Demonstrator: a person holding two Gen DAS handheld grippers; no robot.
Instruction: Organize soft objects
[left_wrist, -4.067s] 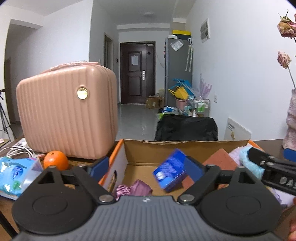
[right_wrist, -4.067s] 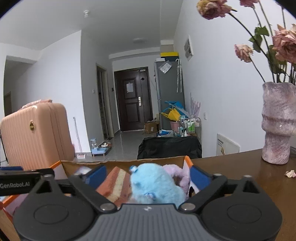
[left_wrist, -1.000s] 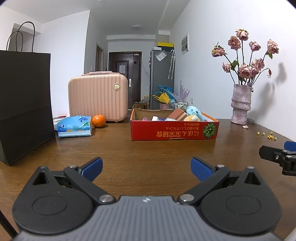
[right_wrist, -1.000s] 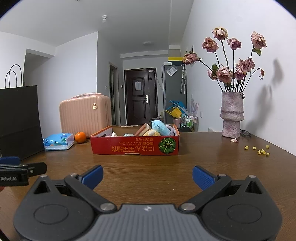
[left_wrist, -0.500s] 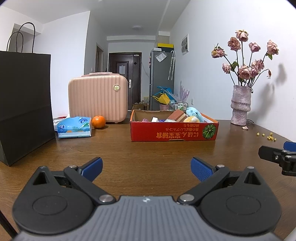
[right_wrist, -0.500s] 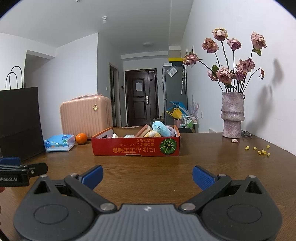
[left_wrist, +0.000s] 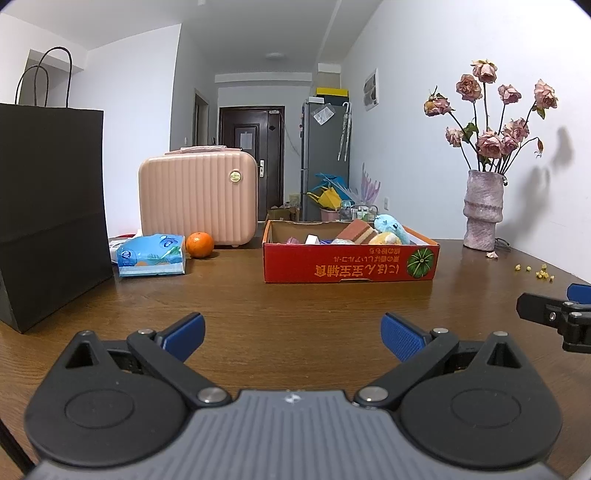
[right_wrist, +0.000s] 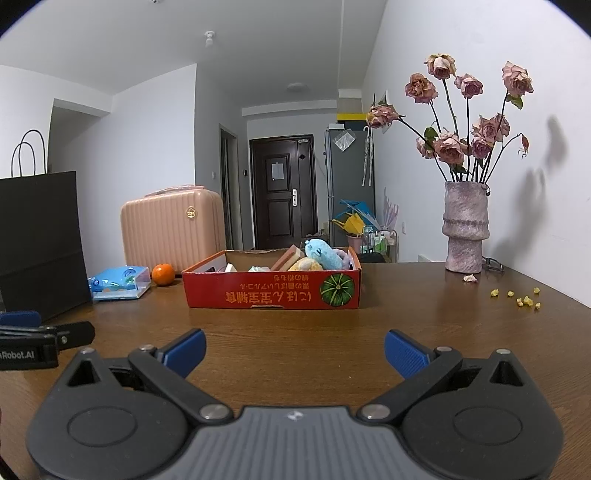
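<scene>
My left gripper (left_wrist: 291, 334) hangs low over the bare table (left_wrist: 295, 306), jaws spread wide and holding nothing; my right gripper (right_wrist: 294, 350) sits the same way beside it, jaws released and empty, its side just visible at the right edge of the left view. The soft things lie in the red box (right_wrist: 271, 291), well ahead of both grippers: a blue plush (right_wrist: 323, 254) leans at the box's right end, a yellow plush (right_wrist: 306, 265) sits just in front of it, and a sponge (right_wrist: 289, 256) tilts beside them; smaller items lie lower in the box, too hidden to name.

I judge the sorting close to done, since nothing obviously soft lies loose near me; the tissue pack (left_wrist: 151, 255) to the left of the box, next to the orange (left_wrist: 200, 244), may count as soft and is the one doubtful piece.

Risks from here, as I see them: if I reach for the tissue pack, its slick wrapper could slide from my pads, or a careless sweep could nudge the orange and set it rolling; the plush is piled above the box rim, so pressing anything more in on that side could tip it over the wall; a wide swing of my right gripper towards the vase (right_wrist: 466, 229) could topple it, tall and top-heavy with roses as it looks.
</scene>
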